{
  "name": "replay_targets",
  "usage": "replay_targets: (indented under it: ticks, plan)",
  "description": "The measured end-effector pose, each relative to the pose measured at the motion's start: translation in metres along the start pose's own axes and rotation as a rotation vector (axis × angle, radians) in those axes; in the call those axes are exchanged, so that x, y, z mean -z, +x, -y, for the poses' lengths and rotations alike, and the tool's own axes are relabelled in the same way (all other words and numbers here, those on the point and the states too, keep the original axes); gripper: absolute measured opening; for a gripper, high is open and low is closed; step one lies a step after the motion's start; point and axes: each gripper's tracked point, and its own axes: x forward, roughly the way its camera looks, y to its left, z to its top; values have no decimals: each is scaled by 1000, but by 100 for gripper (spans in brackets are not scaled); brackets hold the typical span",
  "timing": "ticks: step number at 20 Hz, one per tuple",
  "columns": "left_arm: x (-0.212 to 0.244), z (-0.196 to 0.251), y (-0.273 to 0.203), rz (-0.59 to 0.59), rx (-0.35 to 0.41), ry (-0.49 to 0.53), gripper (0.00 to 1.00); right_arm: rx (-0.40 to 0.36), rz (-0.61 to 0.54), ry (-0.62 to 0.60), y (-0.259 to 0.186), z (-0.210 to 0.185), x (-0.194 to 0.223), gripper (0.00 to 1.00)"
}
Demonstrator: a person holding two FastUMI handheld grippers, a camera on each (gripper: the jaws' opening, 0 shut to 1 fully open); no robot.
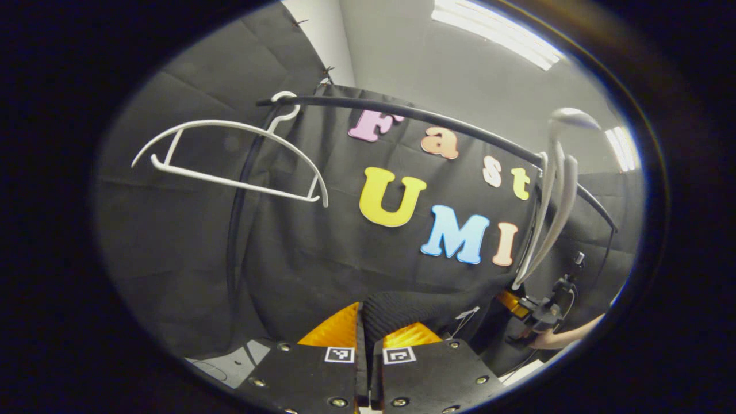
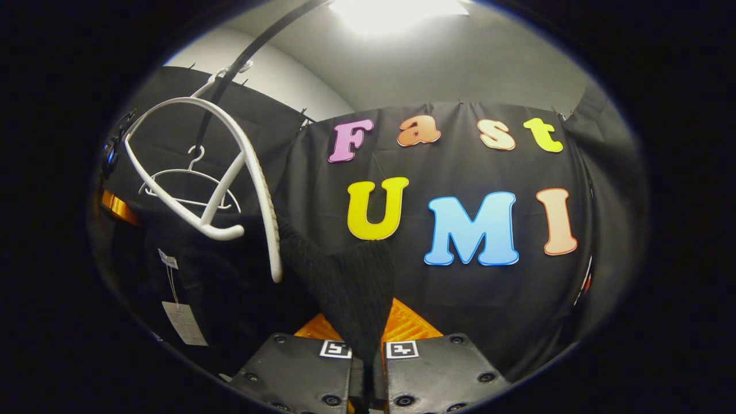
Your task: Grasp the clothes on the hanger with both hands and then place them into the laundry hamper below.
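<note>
1. Left claw [image 1: 368, 330]: two flat black housing plates side by side, a narrow slot between them.
2. Each plate carries a small square black-and-white marker near its inner top corner.
3. Round silver screws sit along the plate edges.
4. Right claw [image 2: 361, 336]: same build, with black plates, paired square markers and round screws.
5. Left gripper view, far right: the other unit [image 1: 543, 313] shows dark brackets and a thin cable; a bare forearm [image 1: 569, 335] behind it, no sleeve visible.
</note>
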Motion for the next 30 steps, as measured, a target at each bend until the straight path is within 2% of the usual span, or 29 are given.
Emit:
replay_targets:
  ticks: [3, 6, 8, 12, 14, 16, 18, 21, 25, 30]
  plan:
    - [25, 5, -27, -23, -68, -10, 2, -40, -68, 71, -20, -6, 24, 9]
    - [46, 12, -58, -44, -122, 15, 4, -67, -104, 43, -50, -14, 37, 9]
    - [59, 21, -78, -56, -128, 12, 3, -51, -142, 57, -68, -14, 46, 10]
    - [78, 30, -105, -108, -73, 54, 3, 39, -191, 66, -103, -16, 46, 10]
    - [92, 31, -122, -162, -41, 25, 4, 115, -232, 74, -127, -20, 46, 10]
    - [99, 36, -127, -189, 18, 6, 4, 201, -252, 110, -152, -25, 40, 10]
    - [101, 38, -129, -202, 70, 51, 3, 289, -271, 156, -177, -29, 35, 10]
    - [107, 50, -131, -221, 165, 63, 4, 391, -295, 198, -212, -30, 28, 10]
    - [115, 58, -128, -243, 208, 168, 3, 462, -335, 204, -260, -32, 31, 10]
    - [150, 60, -129, -307, 173, 223, 4, 493, -439, 287, -297, -46, 73, 10]
